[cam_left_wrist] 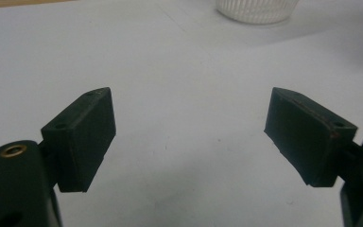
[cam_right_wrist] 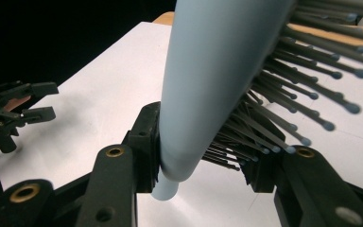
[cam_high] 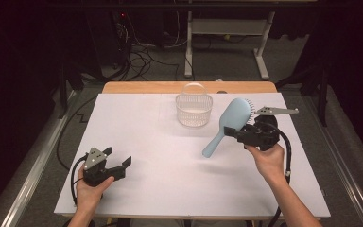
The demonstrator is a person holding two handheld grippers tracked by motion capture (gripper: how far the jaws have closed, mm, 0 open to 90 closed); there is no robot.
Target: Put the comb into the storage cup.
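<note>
A white sheet covers the table, whose wooden far edge shows beyond it; past that lie a grey floor with cables and a desk frame in a dark room. A mesh basket stands near the sheet's far edge, centre. The right gripper clamps a blue brush, lifted just right of the basket, handle slanting down-left. The left gripper rests near the front-left corner, jaws wide apart and empty. Bare sheet lies between them.

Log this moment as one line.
right gripper: shut on light-blue plastic hairbrush, lifted | left gripper: open, empty | white mesh basket: empty
</note>
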